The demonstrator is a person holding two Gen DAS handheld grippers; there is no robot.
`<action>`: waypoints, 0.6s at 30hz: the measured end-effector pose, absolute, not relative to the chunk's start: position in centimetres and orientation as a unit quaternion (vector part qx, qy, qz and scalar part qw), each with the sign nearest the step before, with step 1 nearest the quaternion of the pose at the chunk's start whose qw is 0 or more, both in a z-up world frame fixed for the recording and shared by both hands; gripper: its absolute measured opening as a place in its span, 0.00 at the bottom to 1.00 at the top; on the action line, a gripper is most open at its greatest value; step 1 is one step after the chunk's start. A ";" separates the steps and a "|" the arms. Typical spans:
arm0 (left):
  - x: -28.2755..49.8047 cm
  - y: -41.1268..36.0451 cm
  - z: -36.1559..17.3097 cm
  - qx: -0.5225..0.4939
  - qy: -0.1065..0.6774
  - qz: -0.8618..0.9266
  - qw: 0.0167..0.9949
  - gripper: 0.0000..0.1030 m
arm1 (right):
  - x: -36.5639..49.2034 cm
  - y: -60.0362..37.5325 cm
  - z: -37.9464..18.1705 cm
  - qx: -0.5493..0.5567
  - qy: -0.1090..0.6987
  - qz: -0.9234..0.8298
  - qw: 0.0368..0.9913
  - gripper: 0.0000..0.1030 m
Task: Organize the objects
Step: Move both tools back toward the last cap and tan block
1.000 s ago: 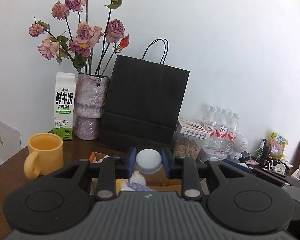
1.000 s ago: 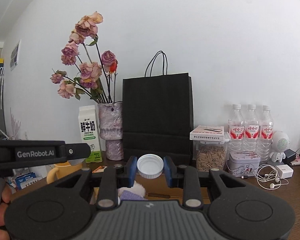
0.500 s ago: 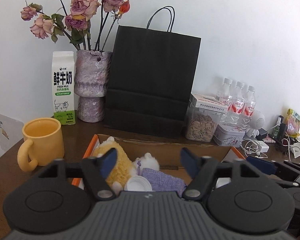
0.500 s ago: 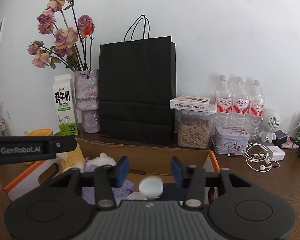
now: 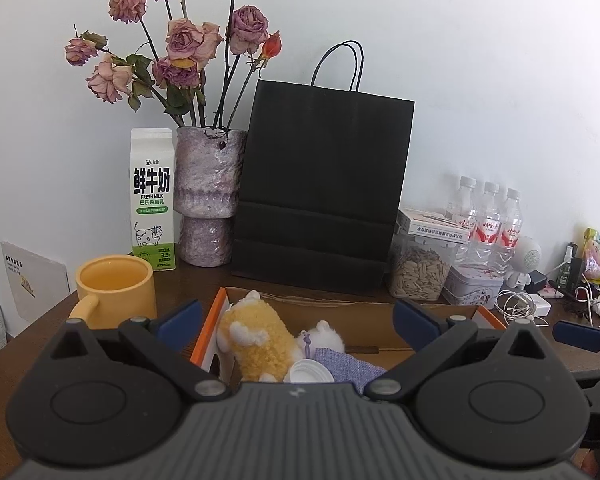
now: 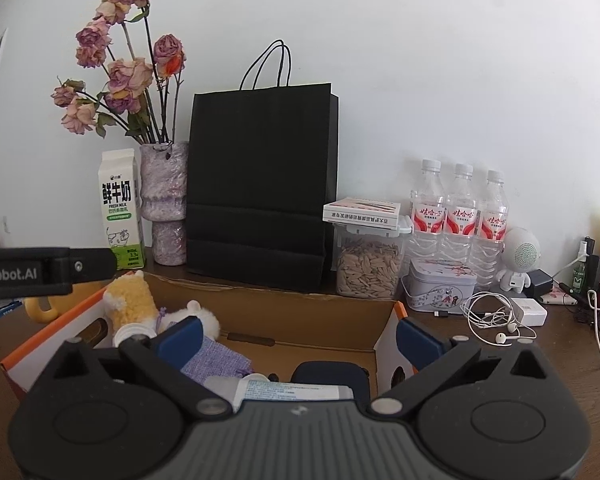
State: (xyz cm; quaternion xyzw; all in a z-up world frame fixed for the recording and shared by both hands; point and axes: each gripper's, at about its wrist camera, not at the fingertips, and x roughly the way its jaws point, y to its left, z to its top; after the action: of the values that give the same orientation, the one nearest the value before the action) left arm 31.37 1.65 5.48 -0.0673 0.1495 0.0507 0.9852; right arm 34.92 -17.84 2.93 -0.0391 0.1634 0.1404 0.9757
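Since both jaws have just been opening, nothing sits between them:
Cardboard box (image 6: 312, 320): near the table's front edge; holds everything below.
Yellow plush (image 5: 260, 344): soft, light; grip its body.
White bottle (image 6: 296, 392): lying flat, slippery; grip across.
Left gripper (image 5: 296, 316), right gripper (image 6: 298, 336): released, empty.

Right gripper (image 6: 296, 334) w/ blue pads wide apart, just opened, nothing between, over open orange-edged cardboard box (image 6: 320, 312). Inside: yellow plush toy (image 6: 130, 300), white bottle cap (image 6: 134, 334), lilac cloth pouch (image 6: 216, 358). Black paper bag (image 6: 260, 184) at tabletop's back edge.
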 end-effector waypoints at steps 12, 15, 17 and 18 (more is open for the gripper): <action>25.4 4.1 4.1 -0.070 0.111 0.063 0.989 1.00 | 28.7 -18.6 2.6 -0.051 0.099 0.146 0.983 1.00; 23.9 4.7 3.2 -0.060 0.135 0.070 0.987 1.00 | 26.8 -18.8 2.5 -0.036 0.096 0.159 0.982 1.00; 22.9 5.1 2.3 -0.050 0.153 0.068 0.985 1.00 | 25.8 -18.6 2.3 -0.040 0.099 0.168 0.980 1.00; 22.4 5.3 1.9 -0.047 0.160 0.067 0.984 1.00 | 25.3 -18.4 2.2 -0.042 0.102 0.173 0.979 1.00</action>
State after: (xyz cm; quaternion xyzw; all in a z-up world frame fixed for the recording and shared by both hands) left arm 22.36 5.30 1.94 -0.0470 0.1601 0.0672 0.9837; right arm 25.33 -18.43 2.18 -0.0418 0.1015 0.1725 0.9789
